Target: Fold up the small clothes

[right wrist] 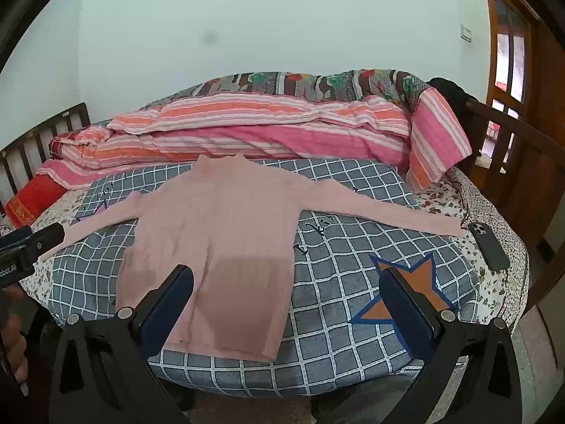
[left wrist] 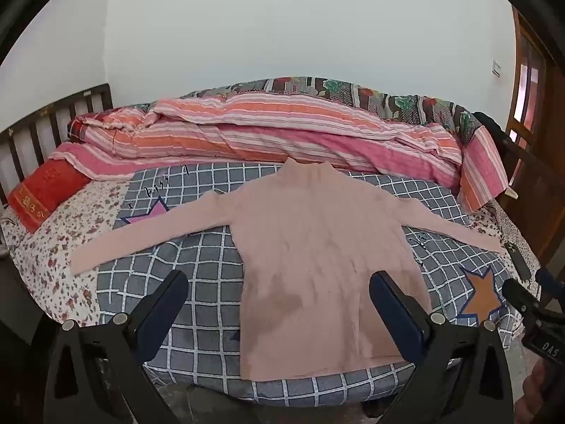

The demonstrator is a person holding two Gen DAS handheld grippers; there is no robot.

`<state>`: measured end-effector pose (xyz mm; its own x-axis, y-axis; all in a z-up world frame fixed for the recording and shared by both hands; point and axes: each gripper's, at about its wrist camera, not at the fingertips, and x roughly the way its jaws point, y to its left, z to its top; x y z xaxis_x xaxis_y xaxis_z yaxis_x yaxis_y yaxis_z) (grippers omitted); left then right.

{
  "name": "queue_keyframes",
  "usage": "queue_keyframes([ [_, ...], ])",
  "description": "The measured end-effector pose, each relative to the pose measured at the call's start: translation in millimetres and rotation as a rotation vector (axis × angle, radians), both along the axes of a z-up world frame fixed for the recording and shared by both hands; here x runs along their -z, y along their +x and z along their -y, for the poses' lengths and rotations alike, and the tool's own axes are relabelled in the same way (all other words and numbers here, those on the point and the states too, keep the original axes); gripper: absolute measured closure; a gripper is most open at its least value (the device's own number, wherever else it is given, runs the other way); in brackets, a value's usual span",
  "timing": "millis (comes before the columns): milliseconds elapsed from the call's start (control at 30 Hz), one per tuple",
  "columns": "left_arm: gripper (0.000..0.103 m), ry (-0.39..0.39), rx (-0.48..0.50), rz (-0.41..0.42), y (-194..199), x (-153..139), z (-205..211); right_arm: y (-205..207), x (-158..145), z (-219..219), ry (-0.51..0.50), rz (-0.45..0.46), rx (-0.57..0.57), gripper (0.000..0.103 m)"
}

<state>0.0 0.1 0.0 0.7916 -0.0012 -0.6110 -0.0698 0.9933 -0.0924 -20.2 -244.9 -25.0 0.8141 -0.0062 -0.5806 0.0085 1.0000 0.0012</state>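
**Both claws empty, top flat: the risks sit in the first pinch**

Your left gripper (left wrist: 279, 295) stands spread wide and holds nothing; in its view one finger sits over the checked cloth (left wrist: 197, 282) at lower left and the other over the lower right of the top (left wrist: 317, 247). Your right gripper (right wrist: 287, 293) is spread too and empty, its fingers straddling the hem side of the top at lower centre and the orange star at lower right.

The pink top lies flat in the middle of both frames, collar toward the striped quilt (left wrist: 282, 134) at the top, sleeves stretched out to left and right.

What can go wrong, as I judge it:

- The knit looks thin. Pinch too deep and you take the checked cloth with it, dragging the whole surface.
- Grab only the upper layer at hem or shoulder and the body opens up instead of folding clean.
- The right sleeve's cuff ends just beside the phone (right wrist: 489, 247) at the right edge. A fast sweep of that sleeve may knock it toward the bed's edge.
- The hem lies near the bed's front edge; a pull toward you may slide the top off.
- Lifting one side alone will probably skew the fold.
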Motion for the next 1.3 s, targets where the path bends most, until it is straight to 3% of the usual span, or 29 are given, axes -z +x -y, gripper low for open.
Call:
queue_keyframes([
  [200,0.000,-0.005,0.005,0.043,-5.2,-1.7,-8.0,-1.0,-2.3,1.2,0.003,0.003,-0.001,0.000],
  [400,0.000,0.038,0.001,0.030,-5.4,-7.3,5.0,0.8,-2.7,0.6,0.022,0.003,-0.008,0.000],
  [1300,0.000,0.006,0.008,0.030,-11.5,-10.9,3.7,-1.4,-7.2,-3.4,0.037,0.016,-0.026,0.000],
])
